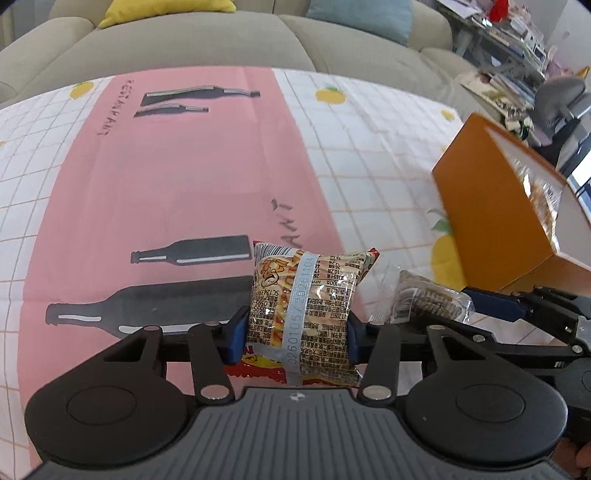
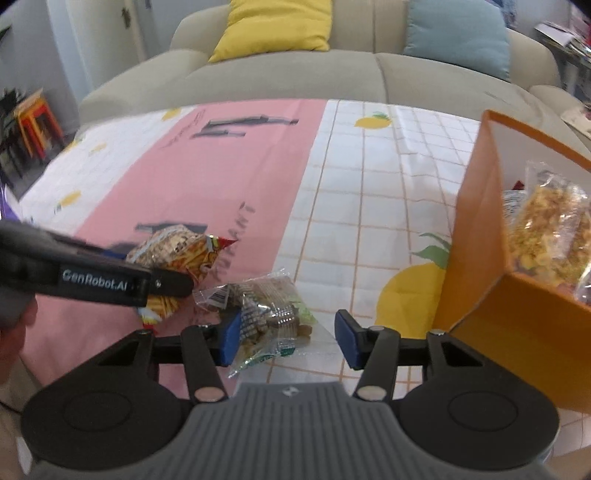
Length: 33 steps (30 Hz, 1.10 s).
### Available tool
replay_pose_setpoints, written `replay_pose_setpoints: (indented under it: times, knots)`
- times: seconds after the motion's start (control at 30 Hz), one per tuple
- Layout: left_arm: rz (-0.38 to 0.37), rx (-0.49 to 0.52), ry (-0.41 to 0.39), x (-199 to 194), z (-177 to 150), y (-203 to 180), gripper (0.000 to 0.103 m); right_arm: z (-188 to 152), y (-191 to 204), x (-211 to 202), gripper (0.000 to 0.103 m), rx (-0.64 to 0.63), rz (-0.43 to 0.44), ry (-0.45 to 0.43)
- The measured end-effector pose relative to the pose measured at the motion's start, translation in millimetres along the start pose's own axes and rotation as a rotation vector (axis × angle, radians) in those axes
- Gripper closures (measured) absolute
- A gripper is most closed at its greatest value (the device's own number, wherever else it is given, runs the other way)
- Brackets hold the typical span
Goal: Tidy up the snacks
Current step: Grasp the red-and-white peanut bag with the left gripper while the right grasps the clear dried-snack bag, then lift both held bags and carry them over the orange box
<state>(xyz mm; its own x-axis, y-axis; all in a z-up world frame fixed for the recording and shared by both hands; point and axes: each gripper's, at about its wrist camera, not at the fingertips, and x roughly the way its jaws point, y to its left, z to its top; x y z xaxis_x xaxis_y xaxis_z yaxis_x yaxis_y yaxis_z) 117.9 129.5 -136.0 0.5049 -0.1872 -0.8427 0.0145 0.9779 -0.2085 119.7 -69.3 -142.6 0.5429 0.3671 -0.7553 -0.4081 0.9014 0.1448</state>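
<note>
My left gripper (image 1: 295, 332) is shut on a yellow and red printed snack packet (image 1: 303, 310), its blue pads pressing both sides. The same packet (image 2: 177, 254) shows in the right wrist view beside the left gripper's arm (image 2: 92, 280). My right gripper (image 2: 286, 339) is open, its fingers on either side of a clear-wrapped brown biscuit packet (image 2: 266, 314) lying on the tablecloth; that packet also shows in the left wrist view (image 1: 424, 299). An orange box (image 2: 476, 236) stands at the right and holds several clear bags of snacks (image 2: 546, 240).
The table carries a pink and white checked cloth (image 1: 184, 177) printed with bottles and lemons. A beige sofa (image 2: 332, 74) with a yellow cushion (image 2: 277, 26) and a blue cushion (image 2: 458, 33) runs behind it. Cluttered shelves (image 1: 509, 48) stand at the far right.
</note>
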Motion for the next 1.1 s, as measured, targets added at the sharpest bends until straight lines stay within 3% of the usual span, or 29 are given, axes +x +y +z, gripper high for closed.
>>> replay_pose_setpoints:
  times: [0.37, 0.63, 0.9, 1.1]
  knots:
    - [-0.04, 0.025, -0.039, -51.7, 23.3, -45.2, 0.048, 22.0, -34.8, -67.1, 0.051, 0.147, -0.009, -0.104]
    - [-0.117, 0.127, -0.099, -80.3, 54.7, -104.8, 0.048, 38.4, -87.4, -126.4, 0.051, 0.211, -0.06, -0.196]
    - [-0.182, 0.241, -0.119, -71.7, 91.6, -169.7, 0.048, 49.0, -154.1, -166.6, 0.051, 0.268, -0.142, -0.243]
    - [-0.228, 0.322, -0.097, -47.1, 109.2, -216.6, 0.048, 55.4, -197.4, -176.5, 0.051, 0.255, -0.236, -0.228]
